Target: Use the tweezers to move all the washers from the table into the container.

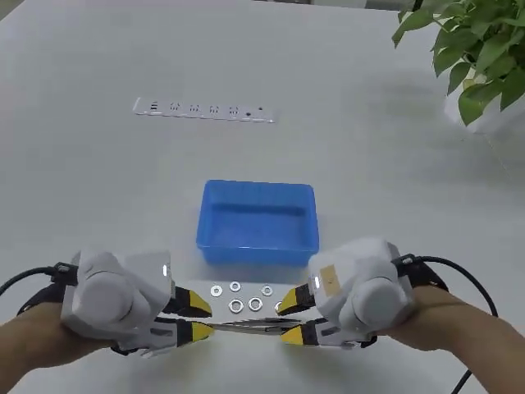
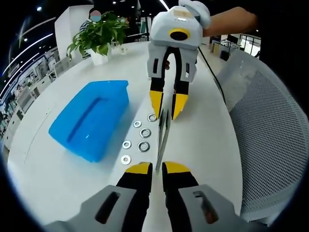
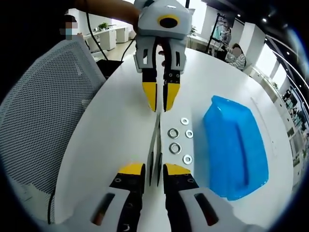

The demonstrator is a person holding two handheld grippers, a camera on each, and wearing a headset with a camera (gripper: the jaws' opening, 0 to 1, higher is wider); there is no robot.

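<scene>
Here, slim silver metal tweezers (image 1: 246, 326) lie flat on the white desk (image 1: 98, 189). Their long axis runs straight from the left hand-held gripper (image 1: 201, 317) to the right hand-held gripper (image 1: 289, 317), which face each other. Both sets of jaws stand slightly apart, one astride each end, seemingly clamping nothing. Small silver ring washers (image 1: 236, 306) sit just beyond the tweezers, in front of the blue plastic container (image 1: 257, 250).
</scene>
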